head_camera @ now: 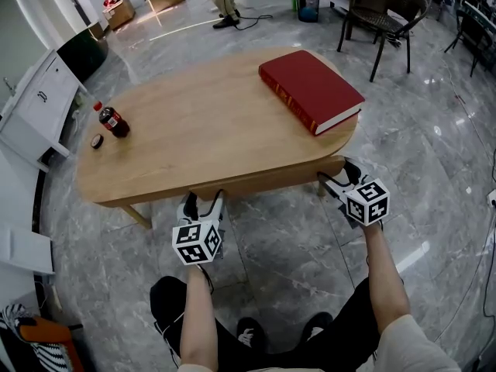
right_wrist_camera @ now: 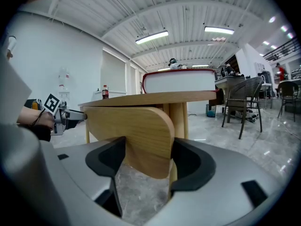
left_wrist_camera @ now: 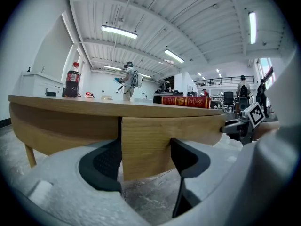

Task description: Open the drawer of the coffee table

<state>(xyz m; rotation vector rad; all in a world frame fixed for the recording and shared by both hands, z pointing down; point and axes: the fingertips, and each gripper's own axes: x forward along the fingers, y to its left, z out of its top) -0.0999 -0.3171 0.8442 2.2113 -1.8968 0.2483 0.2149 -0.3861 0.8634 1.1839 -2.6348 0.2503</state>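
I am holding the left gripper (head_camera: 205, 201) and the right gripper (head_camera: 339, 178) at the two ends of the drawer front (head_camera: 263, 183), with both jaws standing wide and pressing nothing. The drawer front is sitting under the near edge of the coffee table (head_camera: 201, 130), so the pulling is not yet done, I think.

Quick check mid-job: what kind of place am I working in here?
Likely a large hall or workshop staged as a lounge, not a home: high ribbed ceiling with strip lights, polished stone-look floor, coffee table among scattered chairs.
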